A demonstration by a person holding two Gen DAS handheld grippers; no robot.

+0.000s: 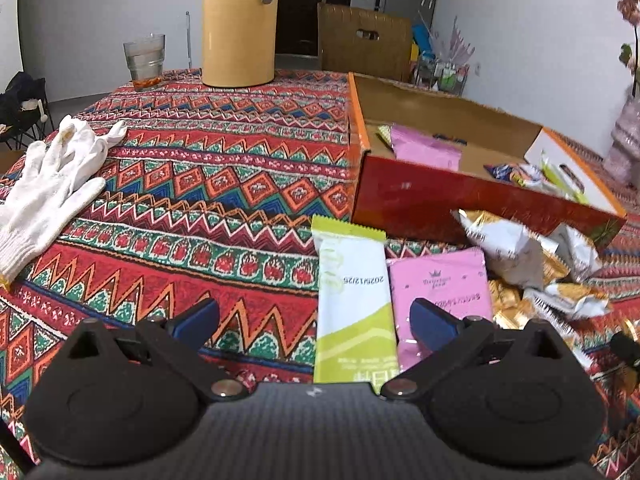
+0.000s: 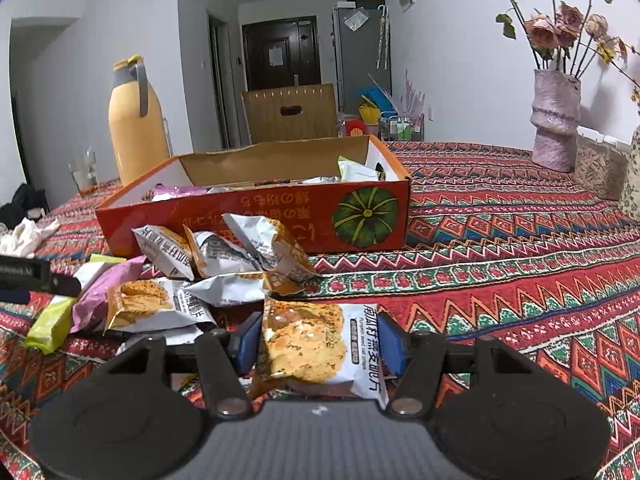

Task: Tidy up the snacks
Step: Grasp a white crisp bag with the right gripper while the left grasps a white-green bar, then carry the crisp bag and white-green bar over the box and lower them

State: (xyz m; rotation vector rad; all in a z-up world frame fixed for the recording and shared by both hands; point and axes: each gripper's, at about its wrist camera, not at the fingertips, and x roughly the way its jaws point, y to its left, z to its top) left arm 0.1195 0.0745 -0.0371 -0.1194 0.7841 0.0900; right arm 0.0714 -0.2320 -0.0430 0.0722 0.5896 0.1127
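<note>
My right gripper (image 2: pixel 318 338) is shut on an orange-and-white oat crisp packet (image 2: pixel 312 344), held flat between the blue pads just above the cloth. Several matching crisp packets (image 2: pixel 240 252) lie heaped in front of a red open box (image 2: pixel 256 216) with a pumpkin picture; some snacks lie inside it. My left gripper (image 1: pixel 314 320) stands open over the cloth with nothing between its fingers. A green-and-white packet (image 1: pixel 352 300) and a pink packet (image 1: pixel 440 284) lie side by side by its right finger. The red box (image 1: pixel 440 200) holds a pink packet (image 1: pixel 424 150).
A yellow thermos jug (image 1: pixel 239 28) and a glass of water (image 1: pixel 145 58) stand at the table's far side. White cotton gloves (image 1: pixel 52 184) lie at the left. A pink vase with dried roses (image 2: pixel 556 120) stands at the right. A patterned cloth (image 2: pixel 520 240) covers the table.
</note>
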